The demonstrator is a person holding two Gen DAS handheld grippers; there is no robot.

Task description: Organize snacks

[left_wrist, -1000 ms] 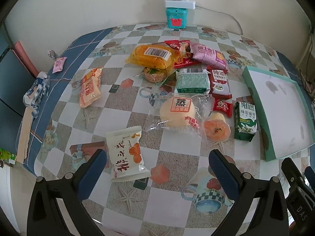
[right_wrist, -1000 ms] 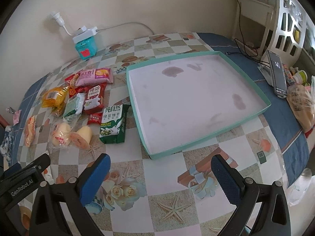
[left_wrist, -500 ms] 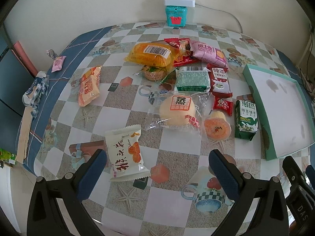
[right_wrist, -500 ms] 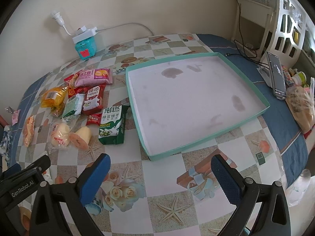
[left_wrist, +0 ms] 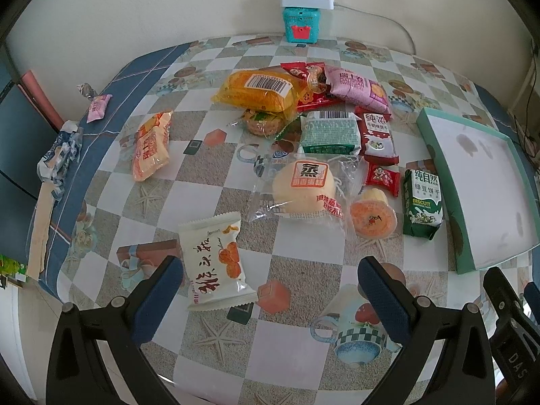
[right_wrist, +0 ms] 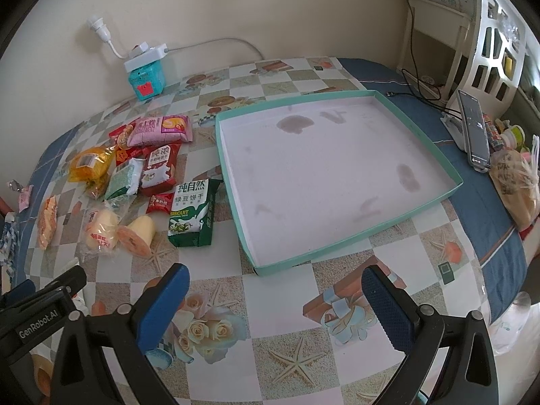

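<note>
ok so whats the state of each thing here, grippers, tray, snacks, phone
left gripper: open, holding nothing
right gripper: open, holding nothing
teal tray: no snacks inside, stained bottom
green biscuit pack: sealed, lying flat beside the tray
white persimmon packet: sealed, lying flat nearest the left gripper
steamed cake: sealed in clear wrapper
jelly cup: tipped on its side
phone: propped on a stand, screen lit

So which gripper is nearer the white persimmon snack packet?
Left. The left gripper hangs open with the white packet just inside its left finger; the right gripper sits open before the tray.
</note>
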